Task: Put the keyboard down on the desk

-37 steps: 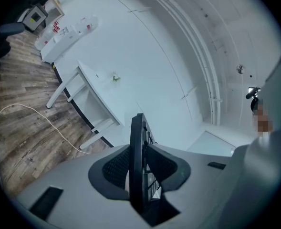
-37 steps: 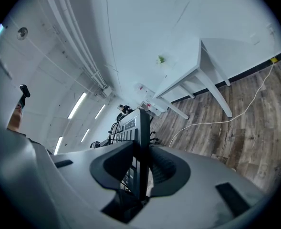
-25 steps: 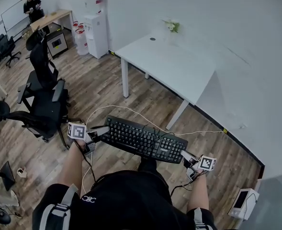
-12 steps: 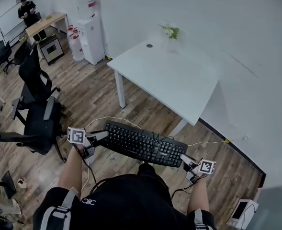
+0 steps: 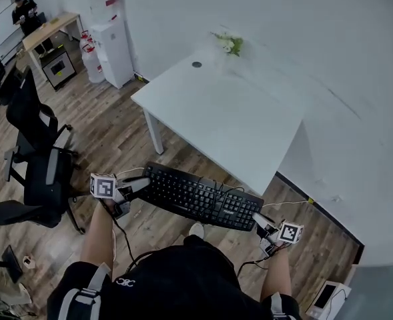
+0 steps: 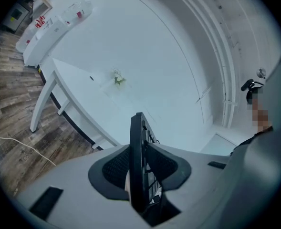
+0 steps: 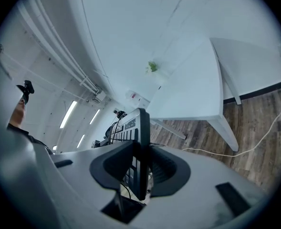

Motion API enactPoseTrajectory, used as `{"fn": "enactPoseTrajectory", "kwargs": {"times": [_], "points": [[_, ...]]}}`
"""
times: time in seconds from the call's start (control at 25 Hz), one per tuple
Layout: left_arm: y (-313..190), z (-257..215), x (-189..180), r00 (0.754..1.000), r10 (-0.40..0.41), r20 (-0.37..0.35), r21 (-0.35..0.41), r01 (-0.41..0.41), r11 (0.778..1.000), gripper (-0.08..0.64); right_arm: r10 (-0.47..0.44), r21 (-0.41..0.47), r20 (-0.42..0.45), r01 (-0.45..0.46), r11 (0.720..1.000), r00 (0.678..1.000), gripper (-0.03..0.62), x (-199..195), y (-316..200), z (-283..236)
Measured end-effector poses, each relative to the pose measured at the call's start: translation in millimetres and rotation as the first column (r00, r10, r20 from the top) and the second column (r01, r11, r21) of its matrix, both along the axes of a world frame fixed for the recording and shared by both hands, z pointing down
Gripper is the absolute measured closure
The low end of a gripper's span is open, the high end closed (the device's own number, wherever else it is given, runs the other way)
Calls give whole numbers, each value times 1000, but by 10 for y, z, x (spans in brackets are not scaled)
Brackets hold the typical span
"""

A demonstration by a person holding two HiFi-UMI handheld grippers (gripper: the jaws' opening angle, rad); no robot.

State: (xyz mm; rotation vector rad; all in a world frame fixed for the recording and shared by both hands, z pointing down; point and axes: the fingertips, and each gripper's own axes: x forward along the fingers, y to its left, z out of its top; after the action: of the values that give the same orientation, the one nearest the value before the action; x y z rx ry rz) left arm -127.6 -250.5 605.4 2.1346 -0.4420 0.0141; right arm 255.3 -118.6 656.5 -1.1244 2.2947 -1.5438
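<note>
A black keyboard [image 5: 199, 197] hangs level in the air above the wood floor, just short of the white desk's [image 5: 229, 115] near edge. My left gripper [image 5: 143, 185] is shut on the keyboard's left end, my right gripper [image 5: 255, 216] on its right end. In the left gripper view the keyboard [image 6: 139, 161] shows edge-on between the dark pads, with the desk [image 6: 83, 99] ahead. The right gripper view shows the same, the keyboard [image 7: 139, 151] clamped edge-on and the desk [image 7: 192, 94] beyond. A white cable [image 5: 286, 203] trails from the keyboard.
A small plant [image 5: 226, 43] and a round cable hole [image 5: 196, 64] are at the desk's far side by the wall. Black office chairs [image 5: 36, 152] stand at the left. A water dispenser [image 5: 109, 32] is by the back wall; a person stands at the far left.
Both grippers have carried the keyboard closer to the white desk, whose near edge now lies just past the keyboard. The chairs have slid off to the left of the view.
</note>
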Motion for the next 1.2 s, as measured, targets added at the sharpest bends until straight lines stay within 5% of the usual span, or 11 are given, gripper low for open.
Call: {"fn": "enactPoseTrajectory", "kwargs": {"times": [0.68,1.2], "points": [[-1540,-237,1275,996,91,-8,15,-90,996,443,82,48,12,-83,995,997,485,1073,-1147,-156],[-2135,-70,1413,987,161,-15,-69,-162,984,443,181,-15,-9,-181,983,984,483,1054,-1468,-24]]}}
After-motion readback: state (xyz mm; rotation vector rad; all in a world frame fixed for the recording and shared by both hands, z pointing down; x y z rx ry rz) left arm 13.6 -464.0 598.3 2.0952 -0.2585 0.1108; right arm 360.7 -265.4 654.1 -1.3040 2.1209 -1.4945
